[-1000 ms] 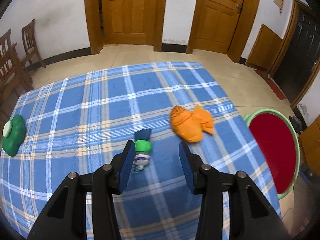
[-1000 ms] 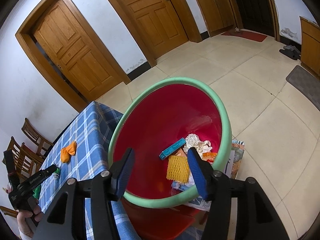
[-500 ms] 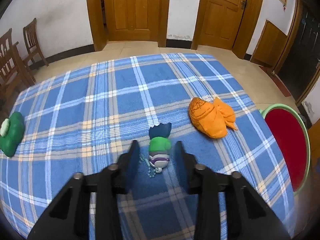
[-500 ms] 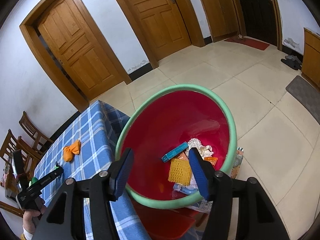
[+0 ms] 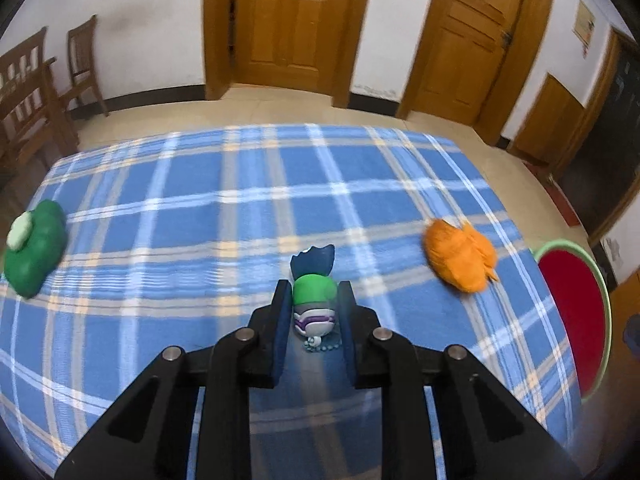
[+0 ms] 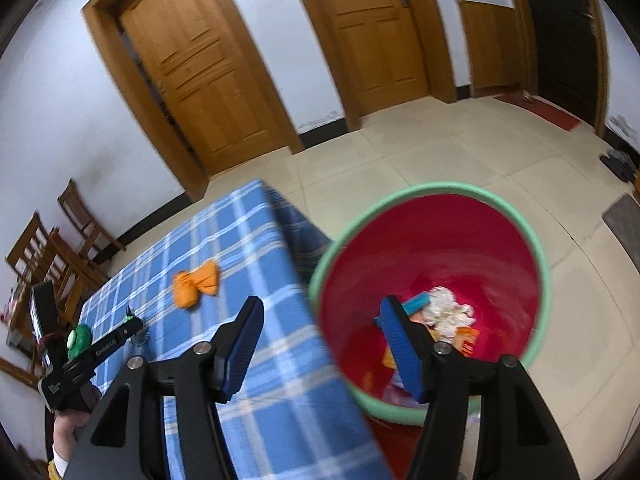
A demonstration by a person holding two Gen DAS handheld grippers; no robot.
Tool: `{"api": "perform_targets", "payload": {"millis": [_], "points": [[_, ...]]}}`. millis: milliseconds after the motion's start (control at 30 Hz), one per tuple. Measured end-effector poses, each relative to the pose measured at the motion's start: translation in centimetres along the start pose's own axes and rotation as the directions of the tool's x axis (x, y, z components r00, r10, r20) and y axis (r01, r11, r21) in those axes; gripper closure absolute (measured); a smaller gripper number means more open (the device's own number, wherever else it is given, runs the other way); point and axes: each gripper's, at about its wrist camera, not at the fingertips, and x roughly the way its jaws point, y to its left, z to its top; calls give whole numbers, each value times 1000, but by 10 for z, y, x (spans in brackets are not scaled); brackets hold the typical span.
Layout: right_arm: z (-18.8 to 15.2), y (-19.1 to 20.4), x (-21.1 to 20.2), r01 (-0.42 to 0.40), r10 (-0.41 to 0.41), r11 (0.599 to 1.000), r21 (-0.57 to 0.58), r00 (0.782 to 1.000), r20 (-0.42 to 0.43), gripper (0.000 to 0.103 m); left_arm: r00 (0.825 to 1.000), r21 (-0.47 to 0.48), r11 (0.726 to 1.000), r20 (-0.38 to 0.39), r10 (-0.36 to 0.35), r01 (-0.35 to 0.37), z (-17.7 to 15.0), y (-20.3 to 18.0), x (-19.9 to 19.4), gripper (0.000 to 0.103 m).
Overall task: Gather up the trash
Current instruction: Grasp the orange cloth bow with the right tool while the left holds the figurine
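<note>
A small green, white and purple toy figure (image 5: 313, 301) with a dark blue top lies on the blue plaid tablecloth (image 5: 240, 208). My left gripper (image 5: 313, 292) has its fingers closed against both sides of the toy. An orange crumpled piece (image 5: 458, 254) lies to its right; it also shows in the right wrist view (image 6: 197, 285). My right gripper (image 6: 320, 312) is open and empty, above the gap between the table edge and the red bin with a green rim (image 6: 532, 236). The bin holds paper and wrappers (image 6: 446, 310).
A green object with a white cap (image 5: 34, 246) lies at the table's left edge. Wooden chairs (image 5: 36, 92) stand at the left. Wooden doors (image 5: 288, 20) line the far wall. A tiled floor (image 6: 440, 160) surrounds the bin.
My left gripper moved forward and closed its fingers onto the toy figure. My right gripper swung left from over the bin toward the table edge, staying open.
</note>
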Motion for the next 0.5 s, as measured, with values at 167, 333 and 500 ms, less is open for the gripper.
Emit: {"api": "perform_targets", "payload": {"millis": [167,333,500], "points": [[0,41,26,-39,36,997,-69,999,-37,34,999,-79,996,32,35,-32,5,28,-4,81],[-1,75,52,-67,60,992,-112,996,-60,30,997,-123,991,47,66,-60,7,48,-5,81],[0,100,80,-72,61,988,-137,995,-83,29,996,-150,985,32,86,-80,6,60,-1,81]]}}
